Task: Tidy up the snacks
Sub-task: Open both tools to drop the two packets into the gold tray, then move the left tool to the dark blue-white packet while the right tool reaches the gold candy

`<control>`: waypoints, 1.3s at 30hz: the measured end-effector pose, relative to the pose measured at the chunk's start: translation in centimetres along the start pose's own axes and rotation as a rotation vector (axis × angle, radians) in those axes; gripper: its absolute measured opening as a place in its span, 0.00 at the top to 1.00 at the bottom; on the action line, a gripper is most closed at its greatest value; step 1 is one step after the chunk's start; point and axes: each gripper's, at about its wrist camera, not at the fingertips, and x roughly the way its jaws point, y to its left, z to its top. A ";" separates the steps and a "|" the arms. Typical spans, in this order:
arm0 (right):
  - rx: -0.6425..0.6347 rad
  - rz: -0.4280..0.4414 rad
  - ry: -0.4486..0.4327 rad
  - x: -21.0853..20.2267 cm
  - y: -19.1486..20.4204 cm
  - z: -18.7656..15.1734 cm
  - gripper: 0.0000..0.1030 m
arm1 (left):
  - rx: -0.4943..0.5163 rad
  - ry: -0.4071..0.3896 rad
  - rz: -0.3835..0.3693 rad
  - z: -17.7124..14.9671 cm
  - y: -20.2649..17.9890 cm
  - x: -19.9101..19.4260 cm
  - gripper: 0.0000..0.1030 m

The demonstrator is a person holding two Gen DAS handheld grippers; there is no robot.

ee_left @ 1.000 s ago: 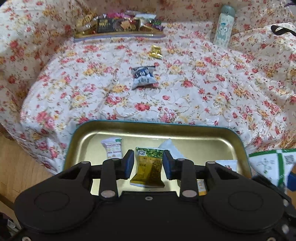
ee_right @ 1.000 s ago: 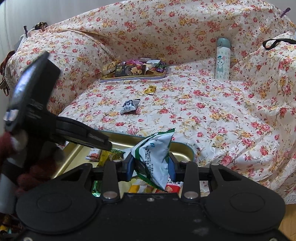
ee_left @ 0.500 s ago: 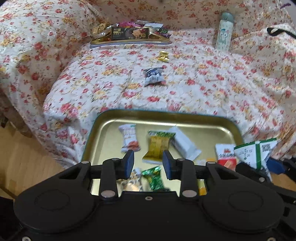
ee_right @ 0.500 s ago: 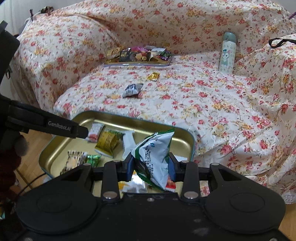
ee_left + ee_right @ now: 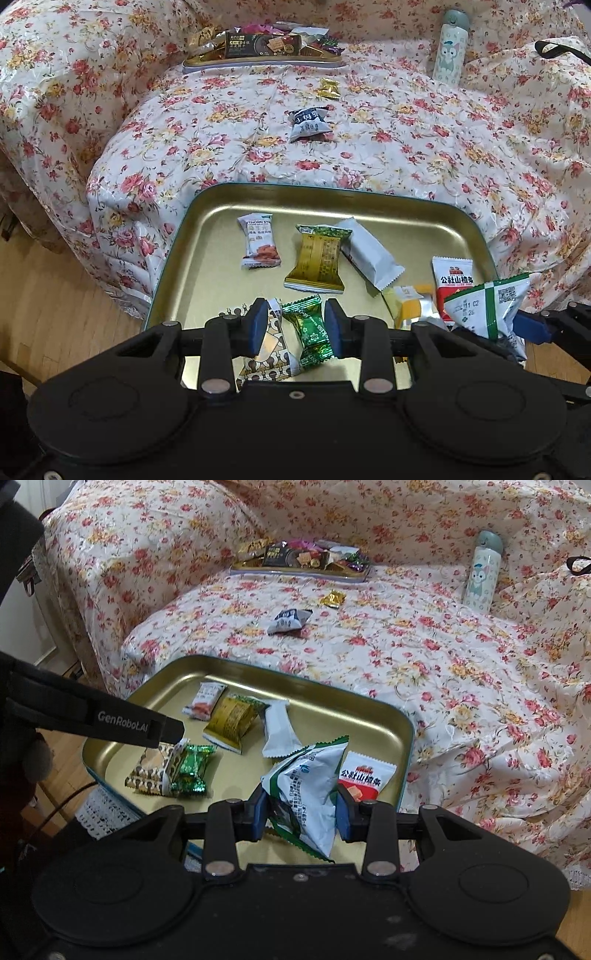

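A gold tray in front of the sofa holds several snack packets: a white-orange one, a gold-green one, a white one, a red-white one, a green candy and a patterned brown packet. My left gripper is open and hovers above the green candy. My right gripper is shut on a white-green packet, which also shows in the left wrist view, over the tray's near right part.
On the floral sofa cover lie a dark-white packet and a gold candy. A second tray full of snacks stands at the back. A pale bottle stands at the right. Wooden floor lies left.
Both grippers have drawn back and risen, so more of the gold tray shows. The right gripper still holds the white-green packet. The left gripper stays open.
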 end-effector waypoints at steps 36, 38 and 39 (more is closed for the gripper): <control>0.040 0.003 -0.007 -0.2 -0.2 0.1 0.55 | -0.009 0.009 -0.003 0.0 0.0 0.0 0.59; 0.043 0.000 -0.006 -0.2 -0.3 0.1 0.55 | -0.009 0.009 -0.001 0.0 0.1 0.0 0.59; 0.046 -0.002 -0.005 -0.2 -0.3 0.1 0.55 | -0.009 0.009 0.000 -0.1 0.1 0.0 0.59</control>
